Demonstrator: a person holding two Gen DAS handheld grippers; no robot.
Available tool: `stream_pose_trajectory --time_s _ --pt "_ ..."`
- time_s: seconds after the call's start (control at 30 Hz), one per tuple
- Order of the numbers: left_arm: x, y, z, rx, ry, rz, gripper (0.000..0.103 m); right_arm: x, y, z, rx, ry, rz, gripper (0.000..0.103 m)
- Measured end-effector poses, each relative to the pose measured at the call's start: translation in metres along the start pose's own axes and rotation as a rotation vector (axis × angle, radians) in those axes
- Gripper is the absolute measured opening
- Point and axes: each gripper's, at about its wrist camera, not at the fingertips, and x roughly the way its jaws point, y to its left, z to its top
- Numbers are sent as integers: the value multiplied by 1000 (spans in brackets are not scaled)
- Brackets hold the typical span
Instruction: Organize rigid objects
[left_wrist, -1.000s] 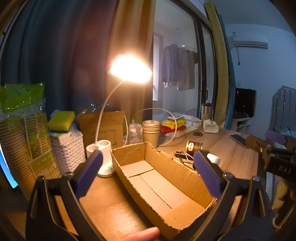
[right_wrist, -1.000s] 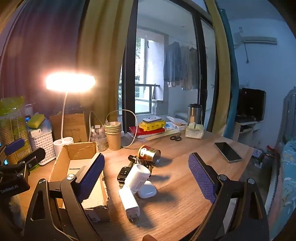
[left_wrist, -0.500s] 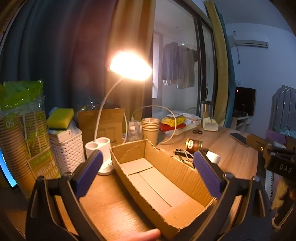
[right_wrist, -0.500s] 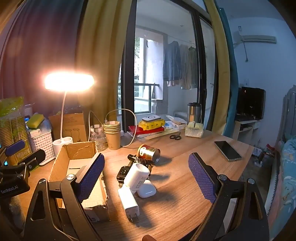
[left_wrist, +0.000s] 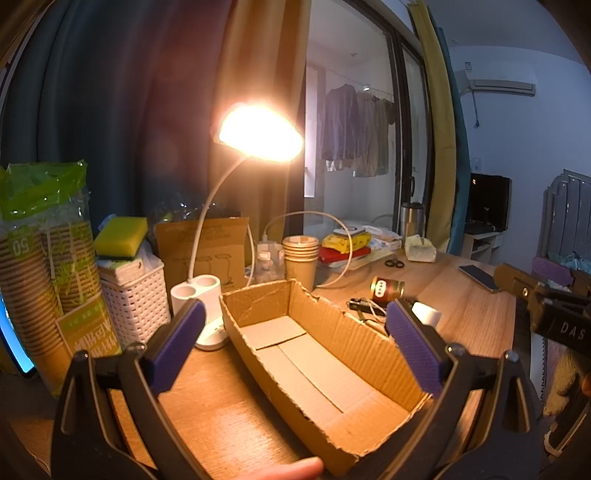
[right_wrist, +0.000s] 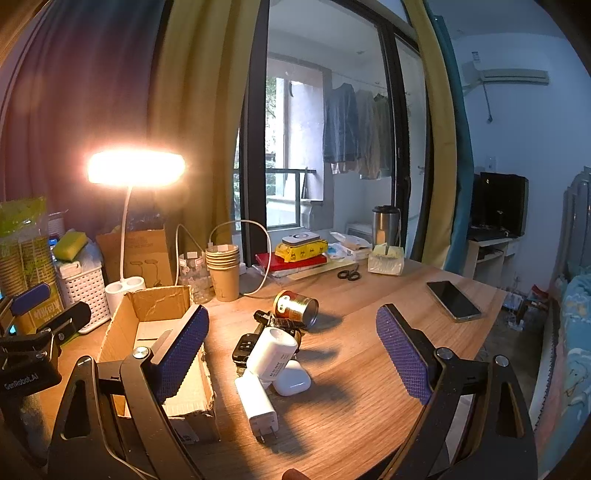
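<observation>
My right tool (right_wrist: 291, 352) wide, empty, pile dead ahead: charger (right_wrist: 271, 353) nearest, long axis pointing away. Box (right_wrist: 155, 350) just left. Left tool (left_wrist: 295, 345) wide over box.

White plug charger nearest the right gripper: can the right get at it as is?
Probably yes. The right gripper is open, the white plug charger lies flat on bare desk between its fingers' line, only its far end touching the earbud case.

- A lit desk lamp (right_wrist: 136, 168) glared warmly over the wooden tabletop (right_wrist: 373, 343).
- Yellow curtains (right_wrist: 195, 122) framed a dark-framed glass door (right_wrist: 321, 147).
- An air conditioner (right_wrist: 513, 75) hung on the pale wall.
- Clothes (right_wrist: 354, 134) hung outside.
</observation>
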Motion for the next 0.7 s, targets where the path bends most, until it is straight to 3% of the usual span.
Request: stream_pose_trajectory --time_s 0.7 --pt "2 -1 0 5 0 1 99 -2 -1 2 3 2 -1 94"
